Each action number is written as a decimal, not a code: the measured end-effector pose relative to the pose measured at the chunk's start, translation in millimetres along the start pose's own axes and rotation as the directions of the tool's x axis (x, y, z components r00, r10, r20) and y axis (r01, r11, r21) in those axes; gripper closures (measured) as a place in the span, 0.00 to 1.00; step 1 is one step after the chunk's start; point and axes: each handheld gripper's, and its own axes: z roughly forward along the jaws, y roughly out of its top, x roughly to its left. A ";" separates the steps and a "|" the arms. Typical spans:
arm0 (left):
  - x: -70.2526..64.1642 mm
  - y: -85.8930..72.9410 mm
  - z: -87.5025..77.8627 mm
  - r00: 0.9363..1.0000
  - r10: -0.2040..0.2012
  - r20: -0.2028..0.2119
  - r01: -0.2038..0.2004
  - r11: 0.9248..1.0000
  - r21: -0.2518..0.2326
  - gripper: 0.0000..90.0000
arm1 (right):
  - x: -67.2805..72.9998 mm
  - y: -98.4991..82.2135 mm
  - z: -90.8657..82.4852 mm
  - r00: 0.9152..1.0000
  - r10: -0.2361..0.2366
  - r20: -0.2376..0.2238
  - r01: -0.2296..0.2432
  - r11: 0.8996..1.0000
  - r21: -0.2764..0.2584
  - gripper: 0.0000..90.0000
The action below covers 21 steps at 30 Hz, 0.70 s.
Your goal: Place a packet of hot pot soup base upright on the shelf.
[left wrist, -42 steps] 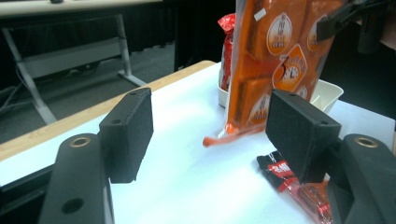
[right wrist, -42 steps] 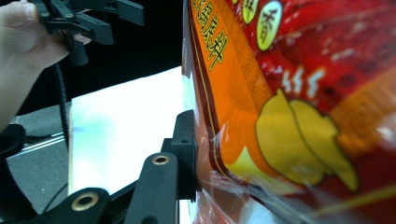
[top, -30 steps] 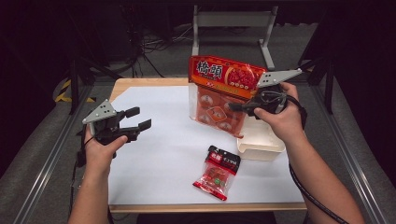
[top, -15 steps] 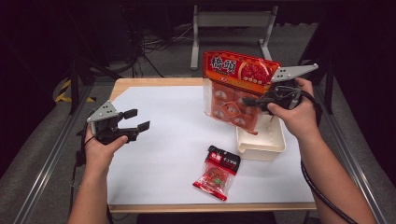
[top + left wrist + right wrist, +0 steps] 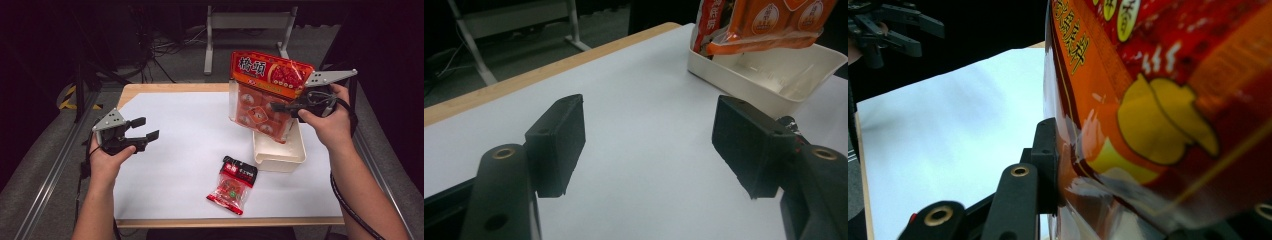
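The right gripper (image 5: 287, 106) was clamped on a large orange plastic bag of wrapped snacks (image 5: 265, 95), hanging just above the white plastic tray (image 5: 278, 159). Lowering it in seemed the step at hand; next, a careful descent and release. The left gripper (image 5: 146, 129) hovered wide, empty.

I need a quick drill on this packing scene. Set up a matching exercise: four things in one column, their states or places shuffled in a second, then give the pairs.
Things:
1. large orange bag
2. small red packet
3. white tray
4. left hand-held gripper

States:
A. open, nothing between the jaws
B. lying flat on the white sheet, near the front edge
C. held up above the tray by the right hand-held gripper
D. standing on the sheet, nothing resting inside

Pairs: 1-C, 2-B, 3-D, 4-A
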 end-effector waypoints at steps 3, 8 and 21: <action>0.0 -0.3 -0.9 1.000 0.002 -0.002 -0.002 1.000 0.002 0.34 | -2.3 -2.5 -3.4 1.000 0.006 0.014 -0.006 1.000 0.003 0.78; -0.2 -0.6 -1.1 1.000 -0.002 -0.001 0.002 1.000 0.001 0.34 | -8.3 -7.8 -8.6 0.999 0.015 0.034 -0.015 1.000 -0.004 0.78; 0.6 0.0 0.0 1.000 -0.009 0.008 0.009 1.000 -0.001 0.34 | -20.9 -28.2 -18.0 0.995 0.050 0.091 -0.049 0.999 -0.022 0.78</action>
